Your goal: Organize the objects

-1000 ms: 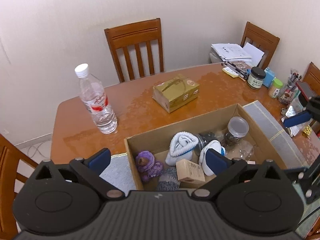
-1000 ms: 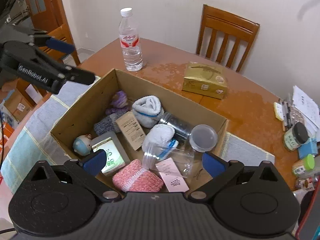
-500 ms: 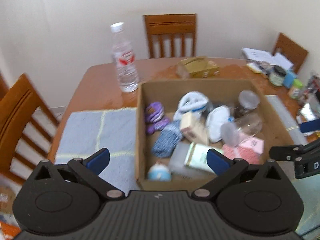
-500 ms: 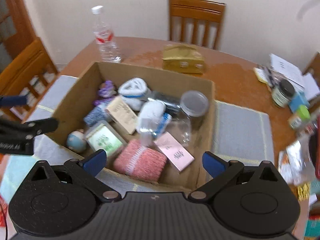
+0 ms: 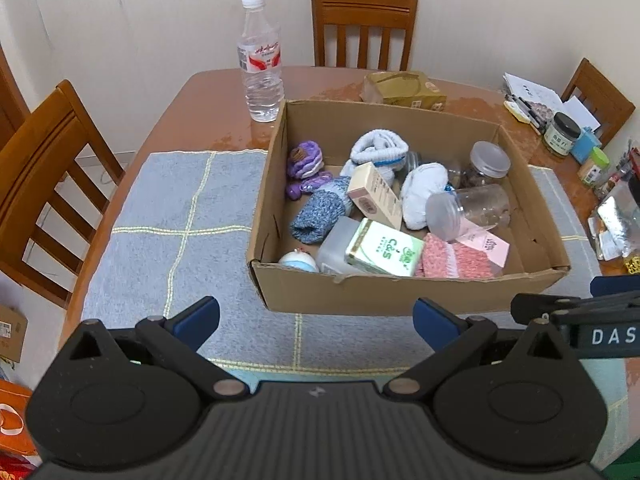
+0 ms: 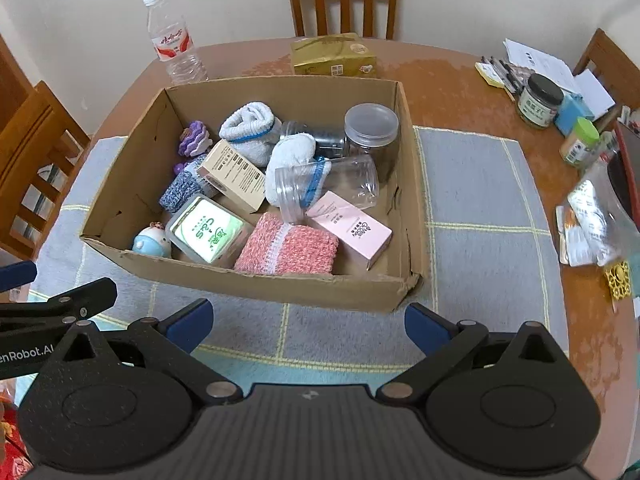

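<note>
While both grippers hang short of the box [image 5: 400,292], nothing is held: the left gripper [image 5: 316,320] has its jaws spread wide over the mat [image 5: 168,216] at the box's near wall, and the right gripper [image 6: 306,320] is likewise spread wide and empty at that wall. The box rests on the mat. Inside it, at the near wall: a small blue figure [image 6: 151,242] in the left corner, a green-labelled pack [image 6: 208,232] beside it, a pink knit roll [image 6: 288,250], then a pink carton [image 6: 350,230]. Toward the middle lie a clear jar [image 6: 328,188] on its side, a beige carton [image 6: 234,174] and a blue sock [image 5: 320,212]. At the far wall: a purple knit [image 5: 306,160], a white sock [image 5: 378,148] and a lidded jar [image 6: 372,132]. Behind the box stand a bottle [image 5: 260,68] and a gold box [image 5: 404,88].
</note>
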